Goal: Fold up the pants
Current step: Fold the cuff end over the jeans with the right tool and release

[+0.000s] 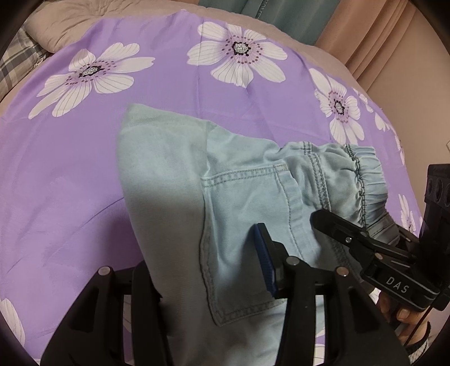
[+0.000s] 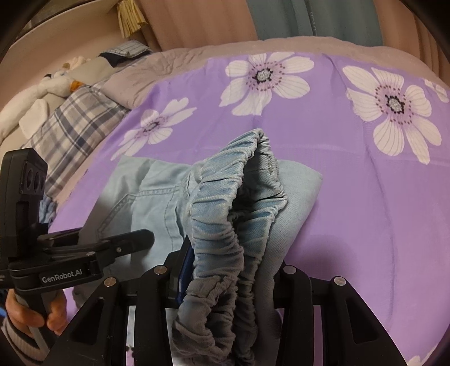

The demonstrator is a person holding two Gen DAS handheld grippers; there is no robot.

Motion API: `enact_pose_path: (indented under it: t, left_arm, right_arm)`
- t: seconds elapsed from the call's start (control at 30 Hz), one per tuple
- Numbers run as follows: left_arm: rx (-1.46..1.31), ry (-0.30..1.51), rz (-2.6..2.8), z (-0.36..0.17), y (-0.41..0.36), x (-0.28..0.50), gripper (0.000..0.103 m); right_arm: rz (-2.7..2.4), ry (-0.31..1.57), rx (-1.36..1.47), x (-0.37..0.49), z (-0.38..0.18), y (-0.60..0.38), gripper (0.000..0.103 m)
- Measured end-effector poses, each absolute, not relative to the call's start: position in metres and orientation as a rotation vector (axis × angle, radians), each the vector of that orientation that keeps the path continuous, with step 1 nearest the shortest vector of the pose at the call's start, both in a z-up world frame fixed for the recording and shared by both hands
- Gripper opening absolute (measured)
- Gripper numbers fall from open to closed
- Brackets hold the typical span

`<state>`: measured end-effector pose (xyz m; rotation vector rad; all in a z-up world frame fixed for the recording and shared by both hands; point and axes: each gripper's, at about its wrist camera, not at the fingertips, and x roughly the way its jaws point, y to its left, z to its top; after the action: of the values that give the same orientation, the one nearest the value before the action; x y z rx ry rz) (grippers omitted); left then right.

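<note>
Light blue denim pants (image 1: 168,174) lie folded on the purple flowered sheet (image 1: 84,169), back pocket (image 1: 242,214) up. My left gripper (image 1: 202,253) straddles the near fold. Its blue pad (image 1: 264,261) stands bare beside the cloth and does not press it; the other finger is hidden under the fabric, so it reads open. My right gripper (image 2: 233,259) is shut on the gathered elastic waistband (image 2: 225,214), holding it bunched above the pants. It reaches in from the right in the left wrist view, right gripper (image 1: 332,225) at the waistband (image 1: 362,180). The left gripper (image 2: 140,236) shows at the left of the right wrist view.
A plaid pillow (image 2: 67,129) and a soft toy (image 2: 56,81) lie at the bed's far left. Curtains (image 2: 281,19) hang behind the bed. A hand (image 2: 25,309) grips the left tool's handle. The purple sheet stretches beyond and right of the pants.
</note>
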<state>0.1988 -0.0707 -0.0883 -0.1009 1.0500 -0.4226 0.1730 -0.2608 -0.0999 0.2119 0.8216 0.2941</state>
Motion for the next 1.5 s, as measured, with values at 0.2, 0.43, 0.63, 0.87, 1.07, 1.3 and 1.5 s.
enact_pose_path:
  t: [0.2, 0.43, 0.63, 0.87, 1.07, 1.3, 1.5]
  left_arm:
    - [-0.083, 1.070, -0.381, -0.096, -0.064, 0.194, 0.064]
    - [-0.029, 1.070, -0.365, -0.098, -0.047, 0.159, 0.065]
    - [0.011, 1.048, -0.348, -0.105, -0.048, 0.141, 0.071]
    - [-0.009, 1.035, -0.304, -0.081, -0.049, 0.118, 0.073]
    - [-0.028, 1.026, -0.249, -0.059, -0.043, 0.088, 0.092]
    - [0.037, 1.008, -0.209, -0.039, -0.048, 0.049, 0.102]
    - [0.061, 0.995, -0.173, -0.025, -0.040, 0.027, 0.102]
  right_arm:
    - [0.266, 0.882, 0.253, 0.178, -0.109, -0.267, 0.051]
    - [0.264, 0.891, 0.278, 0.149, -0.110, -0.281, 0.060]
    - [0.234, 0.904, 0.199, 0.130, -0.118, -0.276, 0.069]
    - [0.153, 0.902, 0.194, 0.125, -0.111, -0.271, 0.072]
    - [0.127, 0.900, 0.257, 0.087, -0.094, -0.285, 0.081]
    - [0.126, 0.862, 0.210, 0.044, -0.068, -0.280, 0.095]
    - [0.128, 0.811, 0.149, 0.028, -0.051, -0.264, 0.100]
